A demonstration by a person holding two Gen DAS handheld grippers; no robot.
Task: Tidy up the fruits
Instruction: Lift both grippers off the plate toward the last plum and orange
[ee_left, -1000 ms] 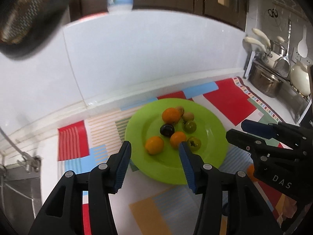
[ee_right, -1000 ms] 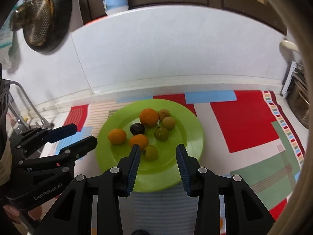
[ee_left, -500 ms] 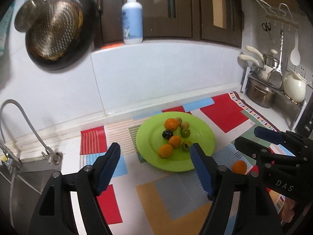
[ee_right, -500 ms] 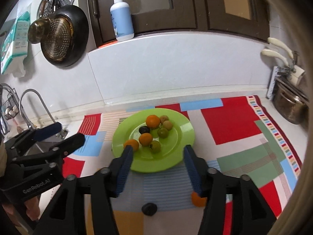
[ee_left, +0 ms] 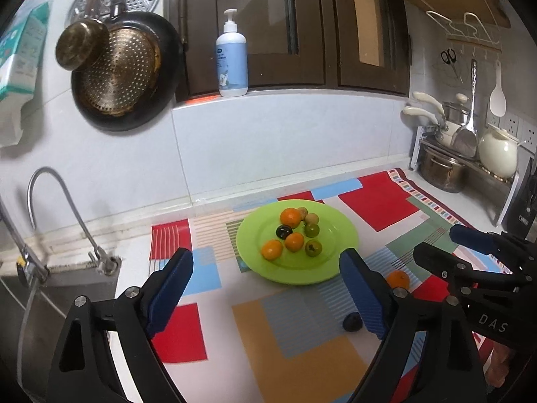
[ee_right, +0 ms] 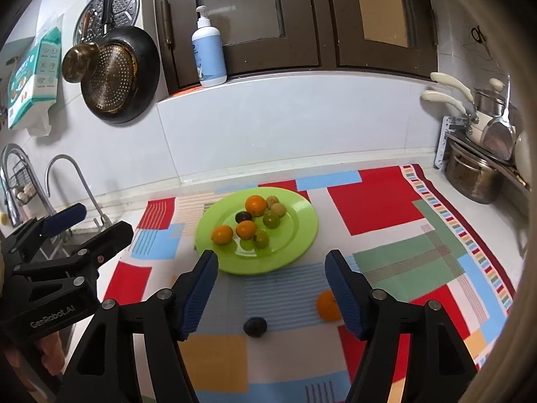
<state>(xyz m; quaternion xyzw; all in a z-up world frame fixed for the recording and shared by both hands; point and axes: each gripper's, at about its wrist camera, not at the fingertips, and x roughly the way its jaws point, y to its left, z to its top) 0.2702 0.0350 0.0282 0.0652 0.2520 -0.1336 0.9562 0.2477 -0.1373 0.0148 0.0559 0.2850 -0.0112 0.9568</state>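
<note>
A green plate (ee_left: 339,255) (ee_right: 302,231) sits on a patchwork cloth and holds several small fruits: oranges, green ones and a dark plum (ee_right: 243,216). One loose orange (ee_right: 327,305) (ee_left: 397,278) and one loose dark plum (ee_right: 255,326) (ee_left: 351,321) lie on the cloth in front of the plate. My left gripper (ee_left: 266,288) is open and empty, held back from the plate. My right gripper (ee_right: 272,285) is open and empty, above the loose fruit. Each gripper shows in the other's view, the right (ee_left: 470,252) and the left (ee_right: 87,221).
A sink with a curved tap (ee_left: 60,208) lies at the left. Pots and a kettle on a rack (ee_left: 470,154) stand at the right. A pan (ee_left: 124,74) hangs on the back wall, and a soap bottle (ee_left: 231,57) stands on the ledge.
Both grippers have pulled back and up from the plate and opened wider. The loose orange and plum on the cloth have come into view.
</note>
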